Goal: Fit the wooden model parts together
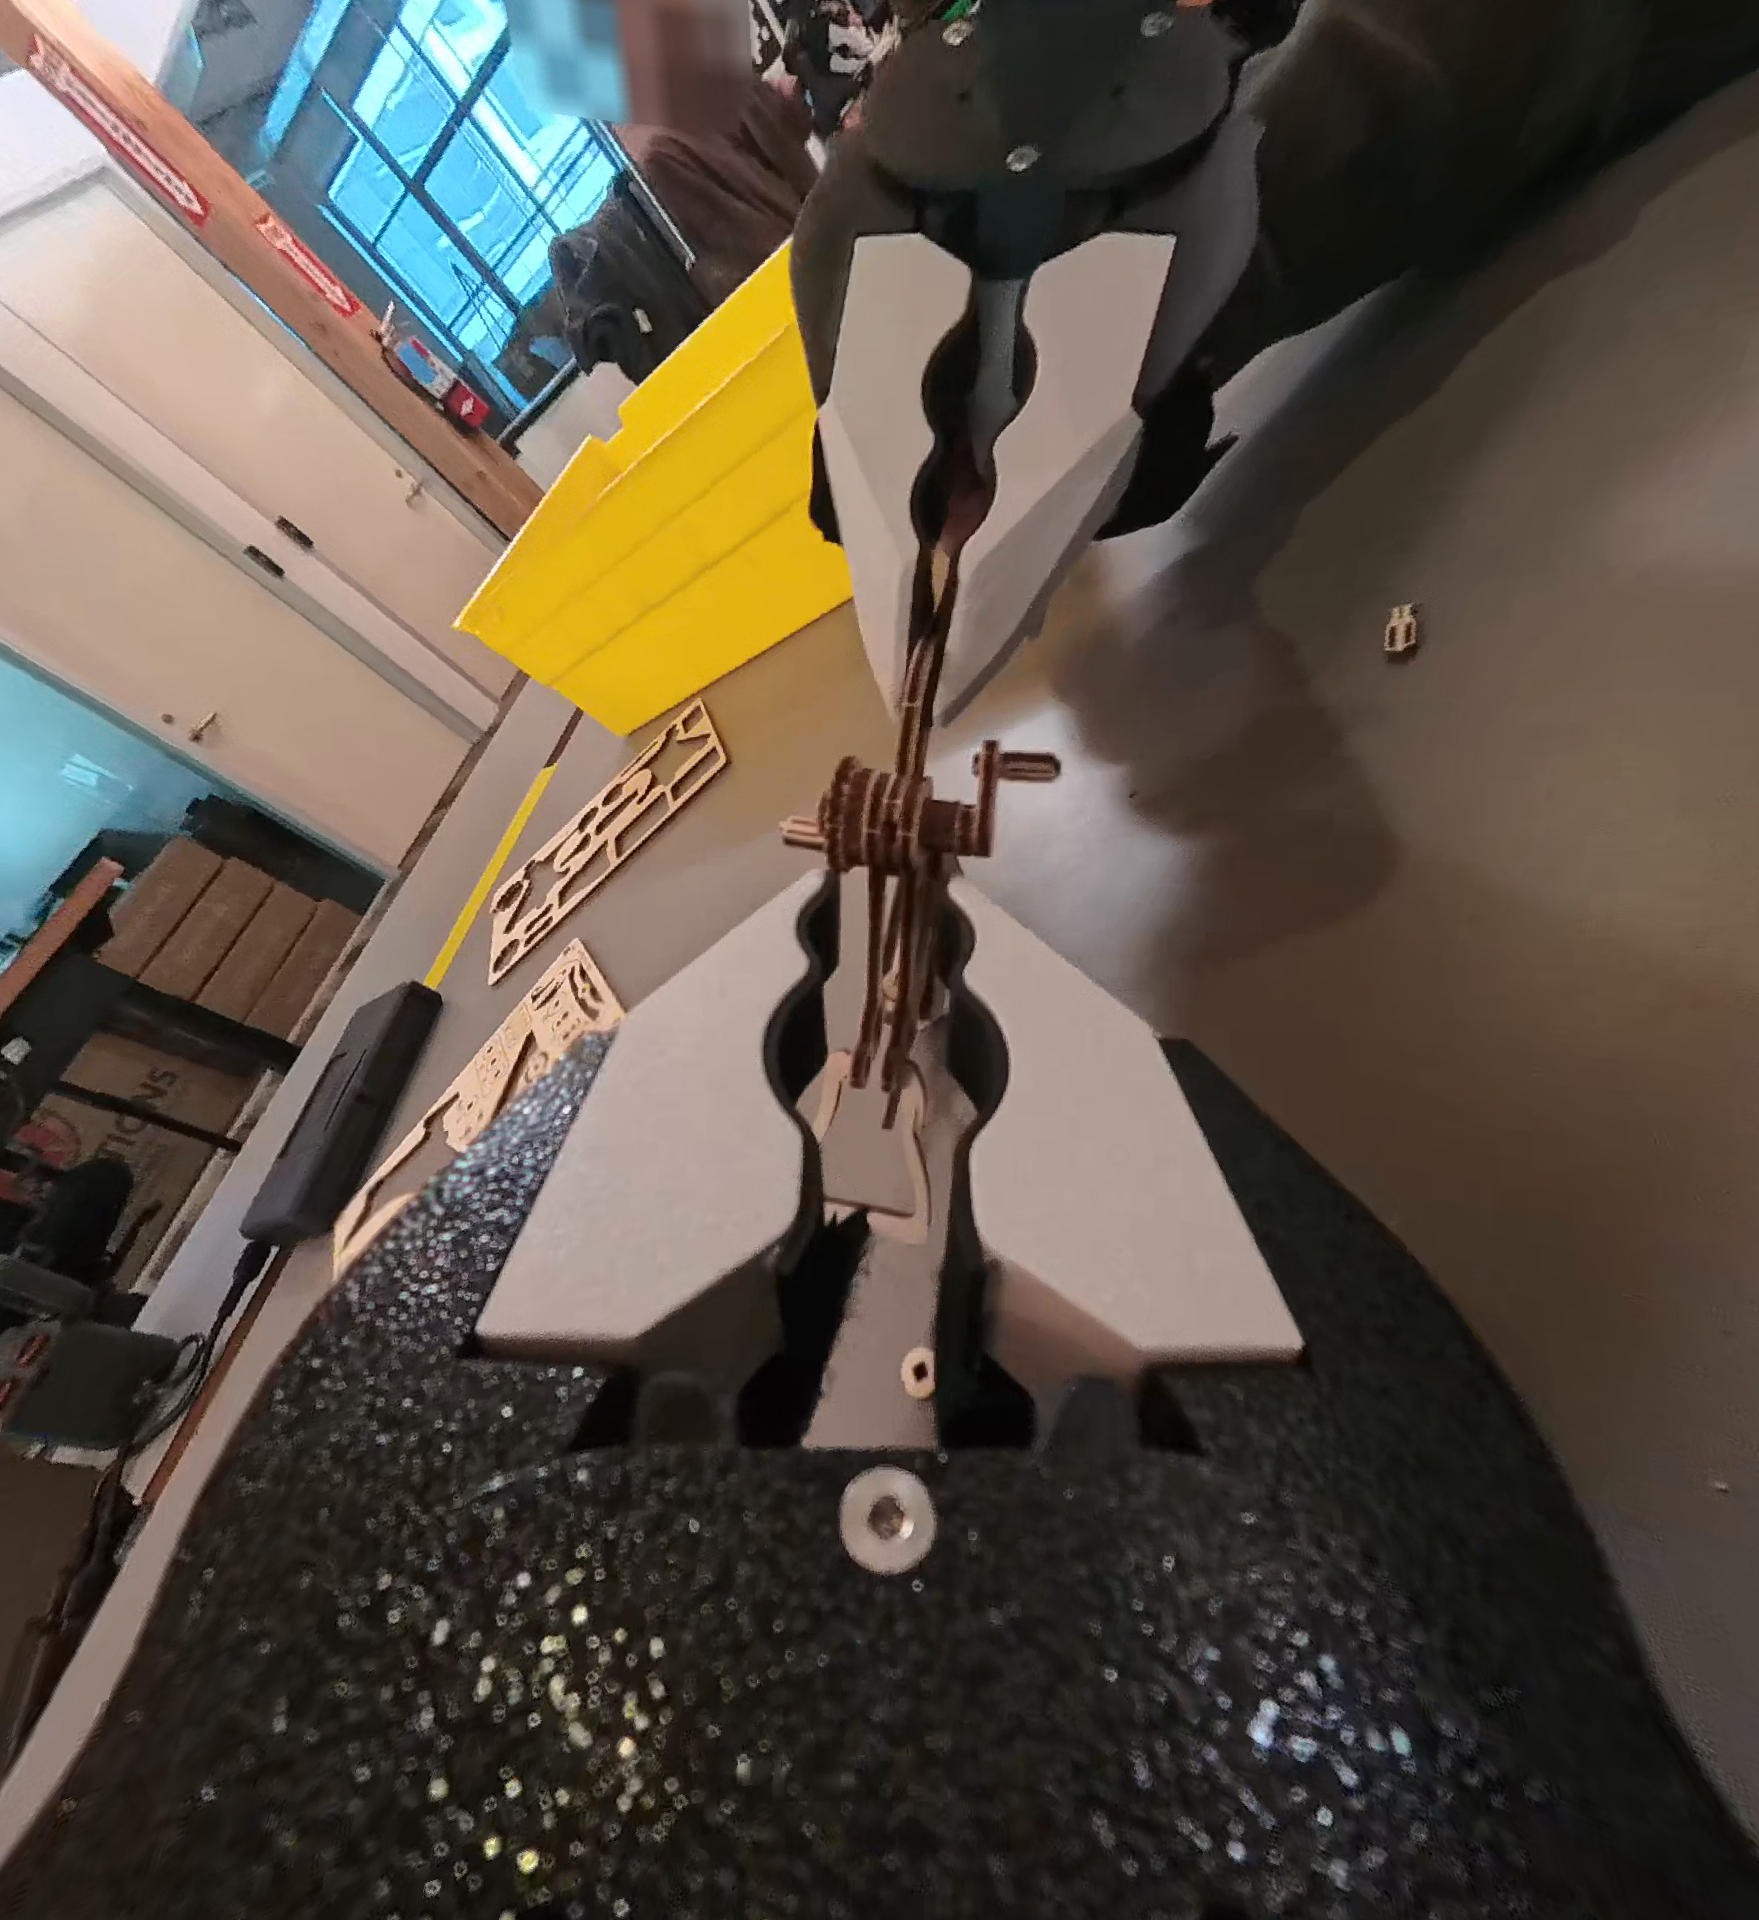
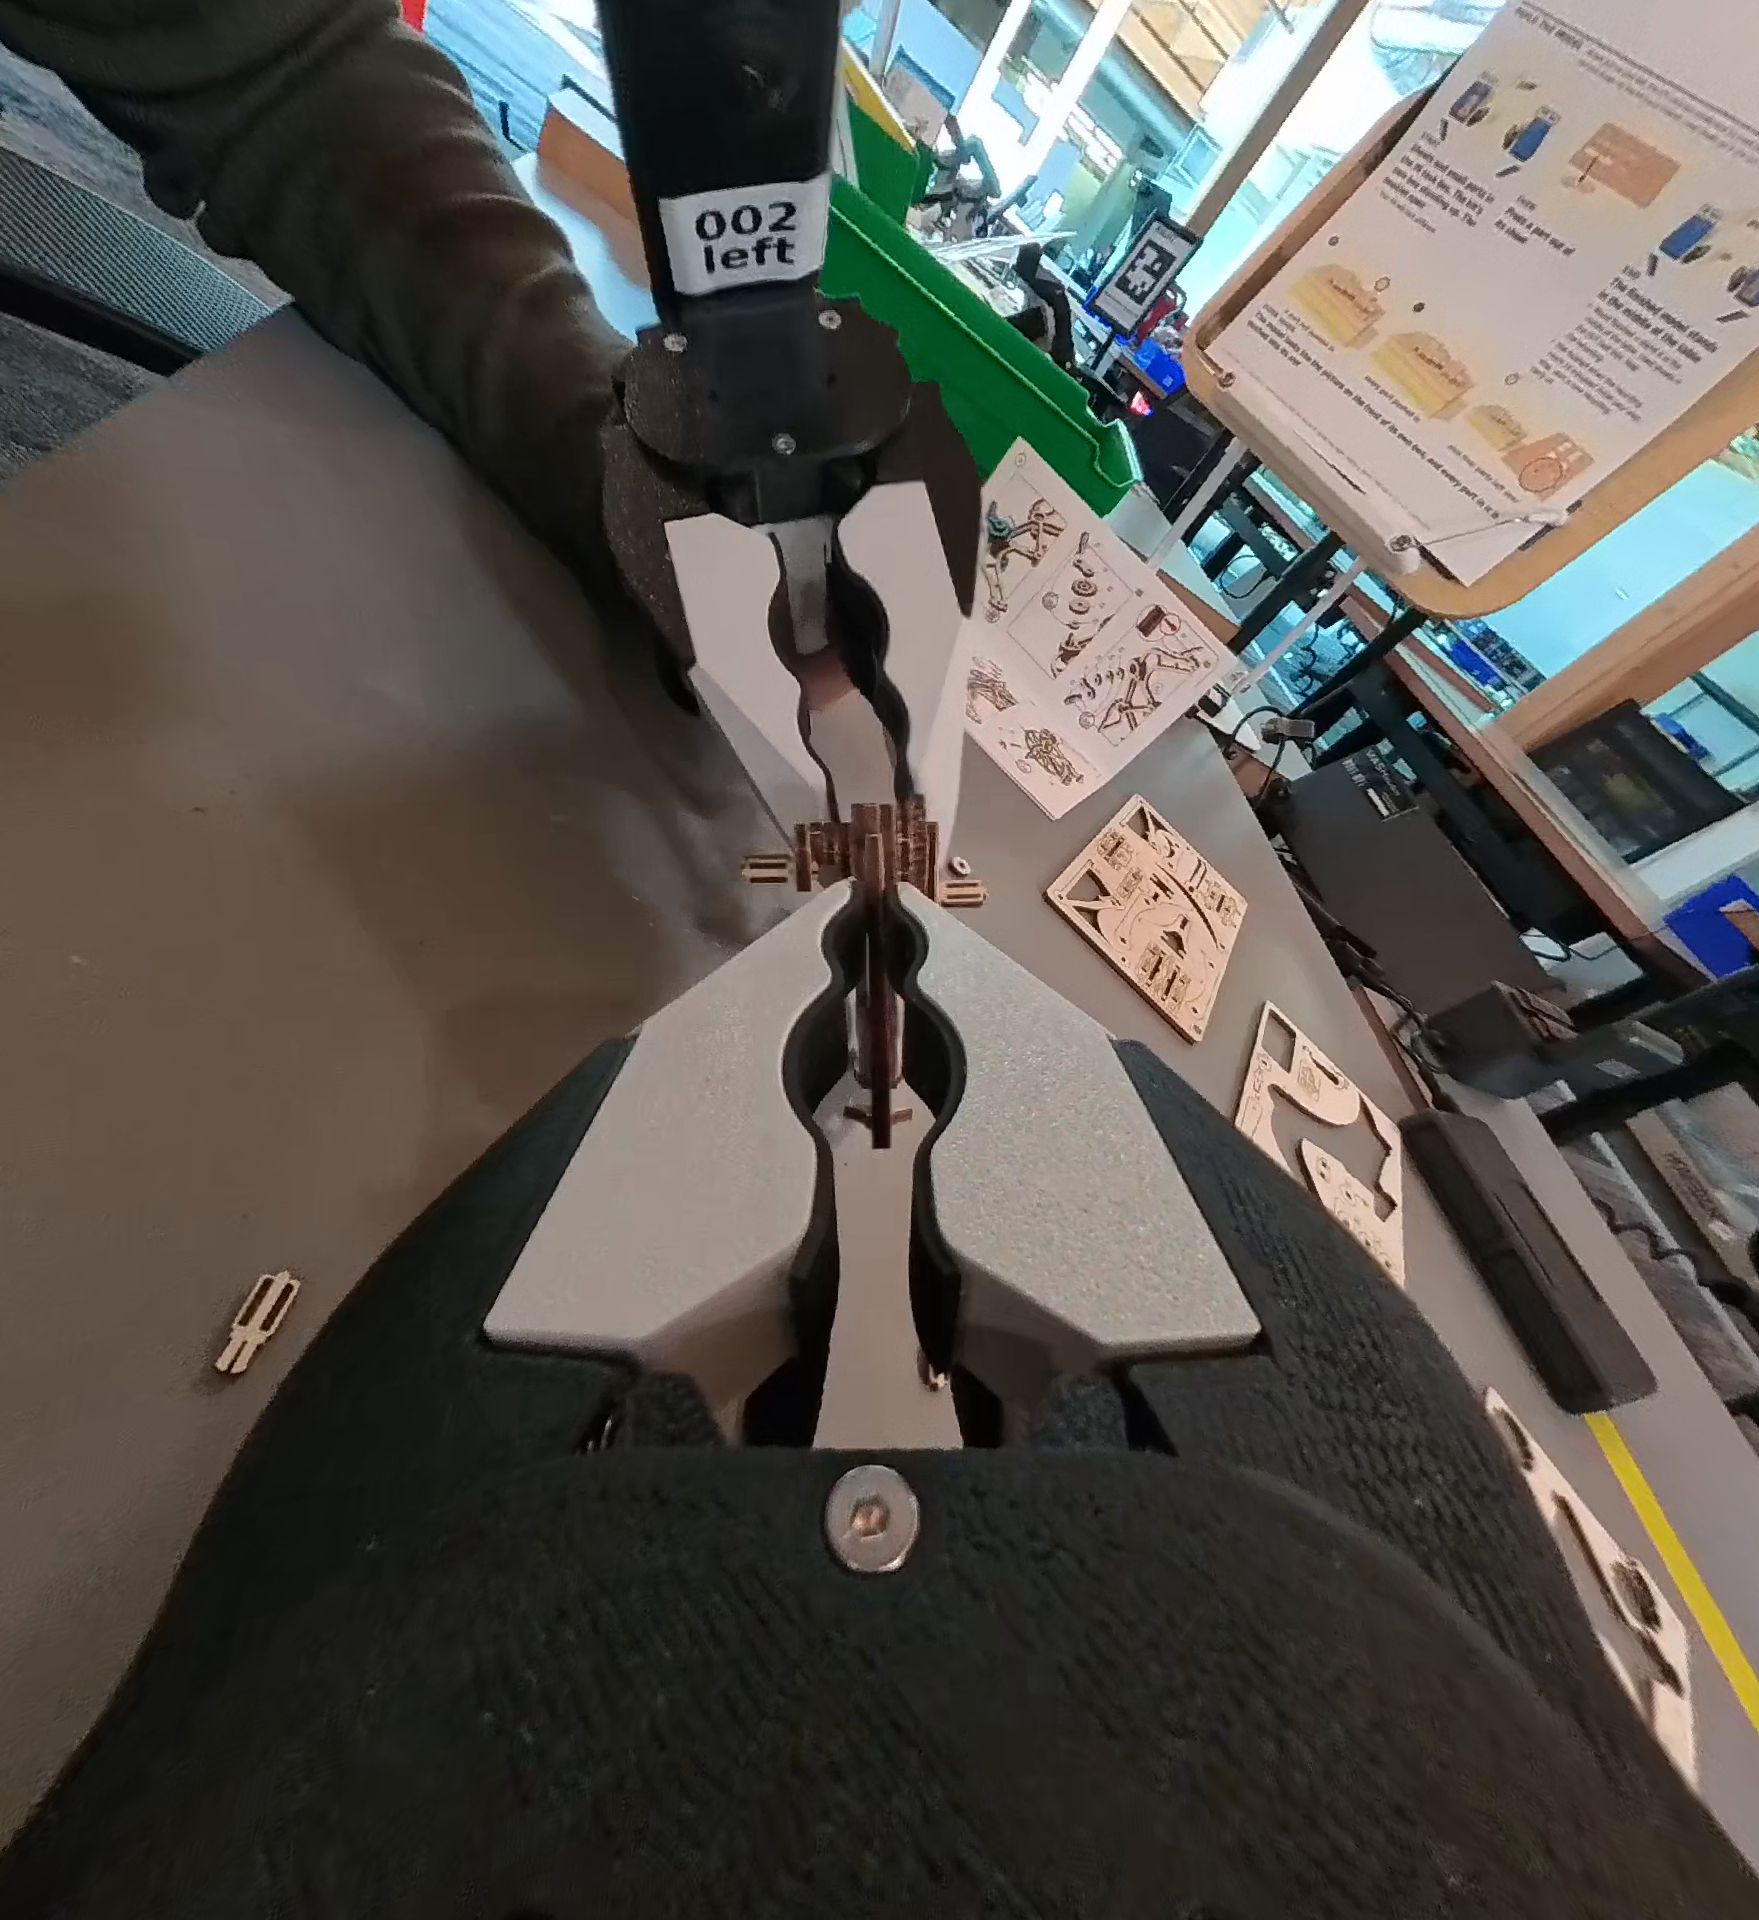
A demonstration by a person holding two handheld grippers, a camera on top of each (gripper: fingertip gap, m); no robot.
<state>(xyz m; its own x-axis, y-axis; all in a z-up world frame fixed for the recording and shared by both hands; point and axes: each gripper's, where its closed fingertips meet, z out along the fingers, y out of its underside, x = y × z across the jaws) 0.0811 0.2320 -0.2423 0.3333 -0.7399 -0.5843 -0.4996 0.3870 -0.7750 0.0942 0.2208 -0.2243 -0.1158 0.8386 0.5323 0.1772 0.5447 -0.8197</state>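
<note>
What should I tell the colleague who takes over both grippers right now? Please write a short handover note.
Left gripper: shut on the lower plates of the wooden assembly.
Right gripper: shut on a flat wooden part whose end meets that assembly from the opposite side.
The assembly is held above the grey table; its stacked gear discs and crank are already on.
One small loose piece lies on the table, and partly emptied part sheets lie beside the instruction sheet.
Left: probably seating the held part, then the loose pieces.
</note>
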